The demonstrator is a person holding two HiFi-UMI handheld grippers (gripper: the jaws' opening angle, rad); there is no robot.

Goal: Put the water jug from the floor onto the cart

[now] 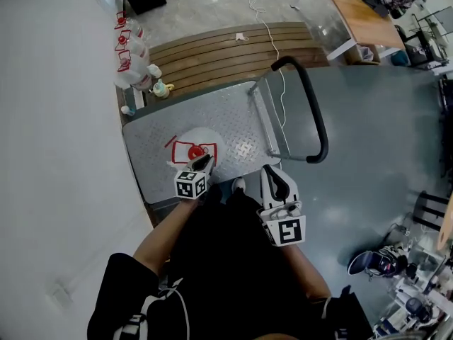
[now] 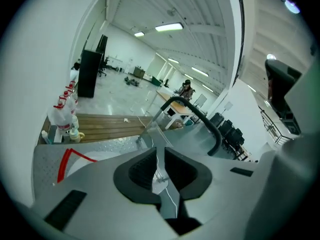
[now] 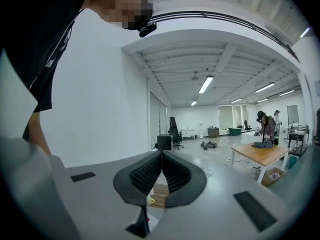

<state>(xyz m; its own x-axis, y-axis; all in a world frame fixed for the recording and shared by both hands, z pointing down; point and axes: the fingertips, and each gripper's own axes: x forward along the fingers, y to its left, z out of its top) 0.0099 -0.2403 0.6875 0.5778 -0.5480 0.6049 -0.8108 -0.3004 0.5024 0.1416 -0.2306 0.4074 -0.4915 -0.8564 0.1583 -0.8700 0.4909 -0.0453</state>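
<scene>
1. Water jug (image 1: 205,137): white, with a red cap and red handle. It stands upright on the cart's deck, toward the near left of it. In the left gripper view it shows low at the left (image 2: 89,165).
2. Cart (image 1: 159,129): flat platform trolley with a grey chequer-plate deck. Its black tubular handle (image 1: 318,119) rises at the right end.
3. Left gripper (image 1: 204,163): hangs over the near edge of the jug and points downward. Its pads (image 2: 142,173) stand slightly apart with a narrow slit between them. Nothing is gripped; only the deck and a thin white cable show through the slit.
4. Right gripper (image 1: 272,177): held near the person's body, beside the cart's near right corner and well apart from the jug. Its pads (image 3: 146,173) meet at the tips, closed on nothing.
5. Bottles (image 1: 131,52): a cluster of clear ones with red labels at the far left end of the cart, against the white wall.
6. Slatted wooden platform (image 1: 226,52): lies just beyond the cart's far edge.
7. White cable (image 1: 272,37): trails over the platform to the cart's handle end.
8. Wooden table (image 1: 354,9): stands farther off at the upper right.
</scene>
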